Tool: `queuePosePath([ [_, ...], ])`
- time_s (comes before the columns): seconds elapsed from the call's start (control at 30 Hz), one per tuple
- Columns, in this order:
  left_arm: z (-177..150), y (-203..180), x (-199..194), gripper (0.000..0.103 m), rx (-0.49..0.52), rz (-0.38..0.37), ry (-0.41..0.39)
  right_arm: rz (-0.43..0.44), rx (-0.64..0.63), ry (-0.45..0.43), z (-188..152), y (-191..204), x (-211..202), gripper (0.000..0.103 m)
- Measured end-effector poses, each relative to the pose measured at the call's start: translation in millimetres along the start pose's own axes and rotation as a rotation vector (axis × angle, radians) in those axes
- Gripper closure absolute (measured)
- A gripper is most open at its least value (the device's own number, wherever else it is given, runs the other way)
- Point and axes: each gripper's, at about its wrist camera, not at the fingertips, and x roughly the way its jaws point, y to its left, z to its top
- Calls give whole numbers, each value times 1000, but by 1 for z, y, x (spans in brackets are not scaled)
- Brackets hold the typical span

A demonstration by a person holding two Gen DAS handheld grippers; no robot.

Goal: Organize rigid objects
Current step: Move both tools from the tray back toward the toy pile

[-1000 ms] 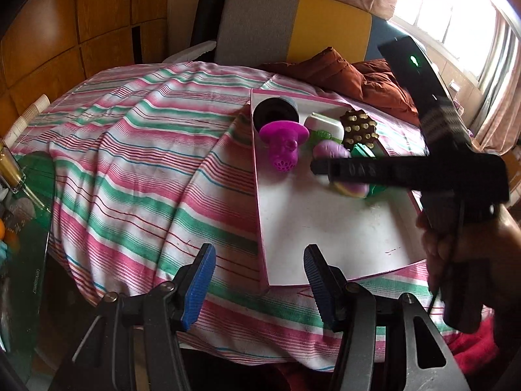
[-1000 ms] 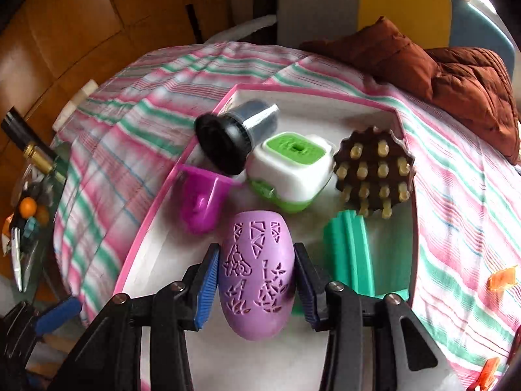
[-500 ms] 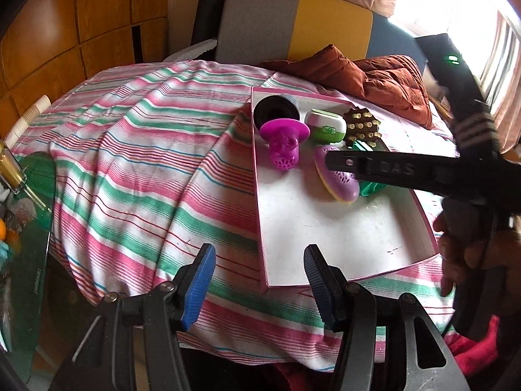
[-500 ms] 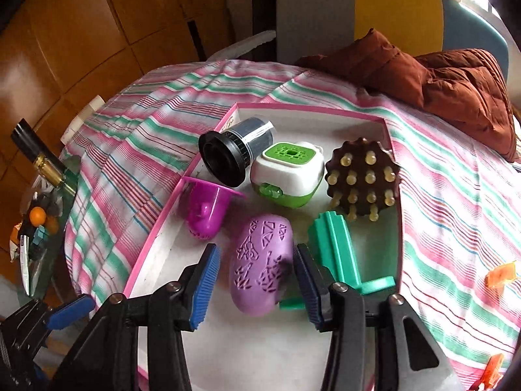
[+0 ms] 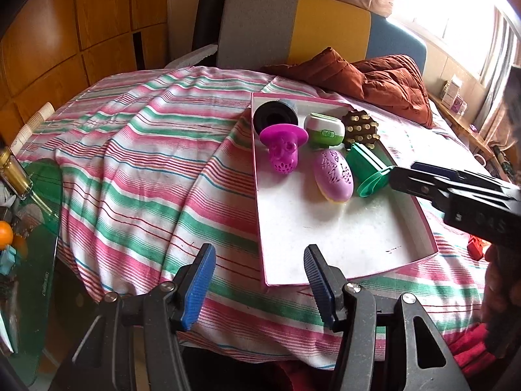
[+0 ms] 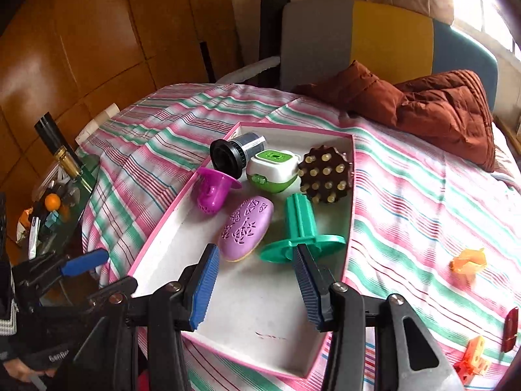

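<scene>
We've let go: right gripper (image 6: 255,285) fingers apart, backed off, empty. Purple perforated oval case (image 6: 246,228) now lies in pink-rimmed tray (image 6: 162,228), beside green flanged piece (image 6: 301,228). Left gripper (image 5: 259,288) fingers apart, empty, unmoved.

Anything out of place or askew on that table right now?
Yes. Small orange pieces and a red piece lie loose on the striped cloth, outside the pink-rimmed tray. Inside, the green flanged piece lies on its side beside the purple oval.

Wood-panelled wall (image 5: 107,26); tricolour chair (image 6: 384,39); bright, perhaps curtained, window (image 5: 456,9)
</scene>
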Motion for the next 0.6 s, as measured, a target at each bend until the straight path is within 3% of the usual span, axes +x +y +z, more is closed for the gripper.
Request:
queuePosePath([
  [0.33, 3, -6, -3, 46, 17, 0, -8, -78, 36, -23, -13, -44, -31, 56],
  [0.6, 3, -10, -2, 45, 29, 7, -1, -210, 75, -4, -23, -101, -47, 56],
])
